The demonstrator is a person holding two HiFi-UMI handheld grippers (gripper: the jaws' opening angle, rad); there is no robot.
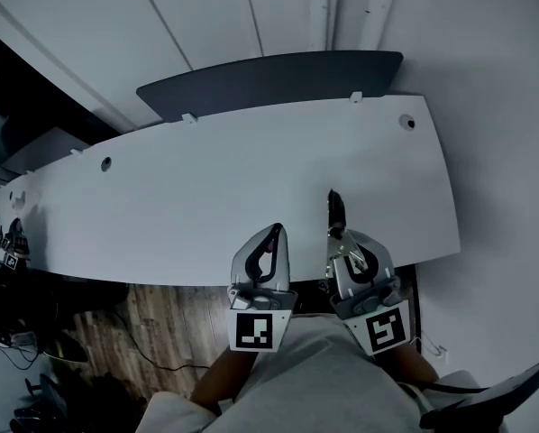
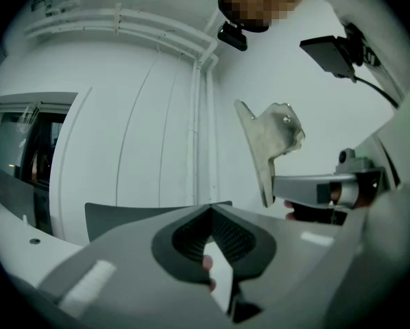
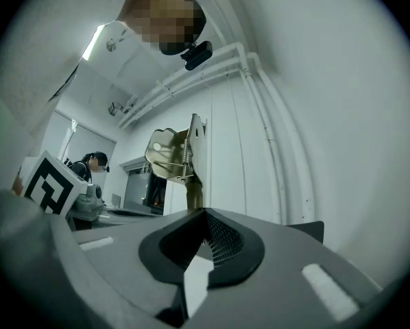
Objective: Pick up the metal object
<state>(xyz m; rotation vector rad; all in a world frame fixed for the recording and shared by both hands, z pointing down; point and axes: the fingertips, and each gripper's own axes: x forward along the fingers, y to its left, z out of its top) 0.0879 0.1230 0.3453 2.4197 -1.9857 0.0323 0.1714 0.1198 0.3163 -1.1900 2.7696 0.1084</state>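
Note:
The metal object is a spring clip of bare, worn metal. My right gripper is shut on its lower end, and the clip sticks out past the jaw tips over the front edge of the white table. In the right gripper view the clip rises just beyond the tips, its coil spring showing. In the left gripper view the clip hangs in the air at the right. My left gripper is shut and empty, beside the right one at the table's front edge.
A dark panel stands along the table's far edge. The tabletop has small cable holes. Gear and cables sit at the far left. Wooden floor shows below the table, and a chair at the lower right.

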